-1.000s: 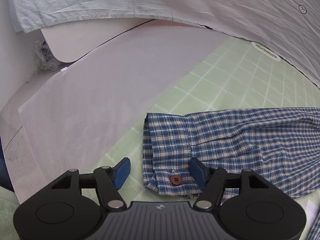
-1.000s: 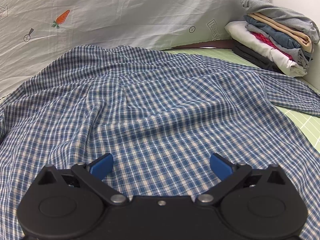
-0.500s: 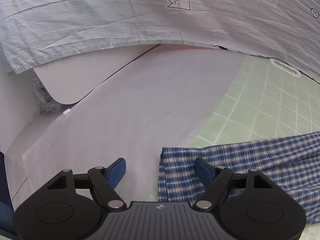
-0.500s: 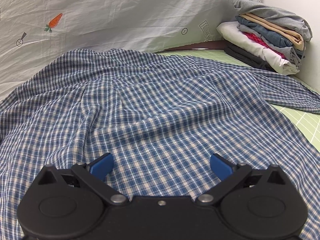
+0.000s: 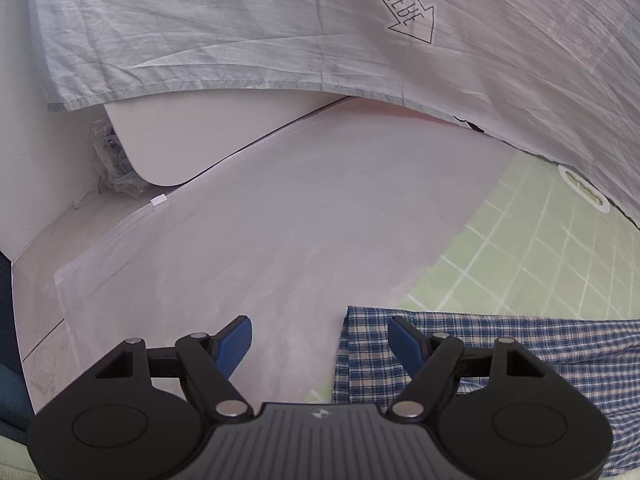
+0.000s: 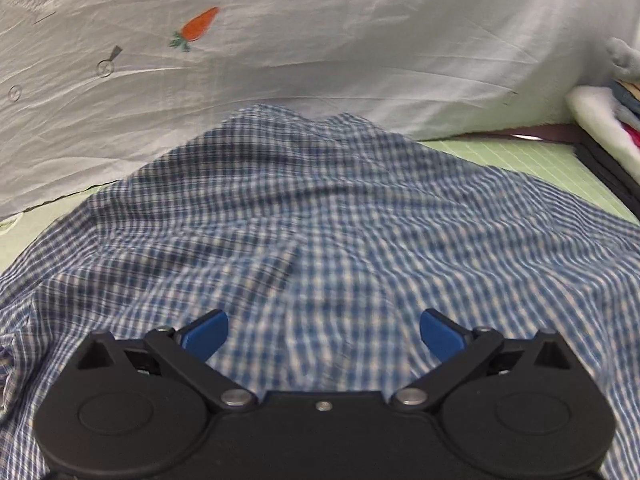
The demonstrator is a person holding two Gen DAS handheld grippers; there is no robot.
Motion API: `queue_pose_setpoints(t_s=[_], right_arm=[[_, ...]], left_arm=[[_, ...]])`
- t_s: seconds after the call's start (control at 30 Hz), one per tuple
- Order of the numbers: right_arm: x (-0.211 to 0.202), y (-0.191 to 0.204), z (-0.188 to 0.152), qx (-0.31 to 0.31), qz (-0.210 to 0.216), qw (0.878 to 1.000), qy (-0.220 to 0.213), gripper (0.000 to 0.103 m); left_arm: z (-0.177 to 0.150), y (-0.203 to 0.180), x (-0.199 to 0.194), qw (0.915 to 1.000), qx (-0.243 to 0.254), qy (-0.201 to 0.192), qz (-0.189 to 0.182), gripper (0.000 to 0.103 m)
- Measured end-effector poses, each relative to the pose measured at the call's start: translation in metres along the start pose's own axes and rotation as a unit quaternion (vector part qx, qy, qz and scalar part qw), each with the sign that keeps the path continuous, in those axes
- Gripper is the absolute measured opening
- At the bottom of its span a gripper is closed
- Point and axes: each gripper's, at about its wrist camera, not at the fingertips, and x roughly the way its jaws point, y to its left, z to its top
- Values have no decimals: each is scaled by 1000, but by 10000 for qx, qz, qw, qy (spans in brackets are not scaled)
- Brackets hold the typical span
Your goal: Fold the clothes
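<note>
1. The left gripper (image 5: 320, 342) hangs above the worktop (image 5: 280, 240) with its blue pads spread wide, and nothing is pinched between them
2. Its left pad sits over the pale bare surface, while its right pad sits over the end of the checked sleeve (image 5: 500, 344), which lies flat under it; whether the pad touches the cloth cannot be told
3. The sleeve's cuff edge falls in the gap between the two pads, nearer the right one, and the sleeve runs off to the right edge of the left wrist view
4. Beyond the sleeve a green grid mat (image 5: 540, 264) covers the right part of the worktop, and a printed sheet (image 5: 360, 40) with an arrow mark hangs behind it
5. The right gripper (image 6: 323, 332) is also spread wide, its pads well apart and holding nothing
6. Under and ahead of it the checked shirt (image 6: 340, 216) lies spread out, rumpled, with creases running up its middle; this view is blurred
7. The shirt fills most of the right wrist view, from the bottom edge up to the printed sheet (image 6: 320, 40), which shows a carrot motif (image 6: 198, 27) here
8. The green grid mat (image 6: 520, 156) shows past the shirt on the right, and a stack of folded clothes (image 6: 608, 120) stands at the far right edge, apart from the shirt
</note>
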Motion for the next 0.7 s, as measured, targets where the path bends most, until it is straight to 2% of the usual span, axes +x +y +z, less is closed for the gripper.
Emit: queue_pose_setpoints(t_s=[0.07,0.17,0.23,0.37,0.57,0.7], right_arm=[[16,15,11,-176,281,9994,34,103],[40,38,24,-373,560,9977,86,103],[56,51,34,-502,590,9969,131,103],[87,66,56,-736,634,9951,179,103],[132,76,95,-782,610,9950,122,103],[162,54,121,-824,526,9952,94,103]], left_arm=[[-4,-1,-1,9999,14,114,-92,76],[-13,-9,2,9995,239,223,-9,76],[-18,-17,7,9986,392,307,168,76],[-20,-25,14,9982,402,345,278,78],[-13,-35,23,9973,487,247,484,88],[-12,-35,25,9977,377,226,517,94]])
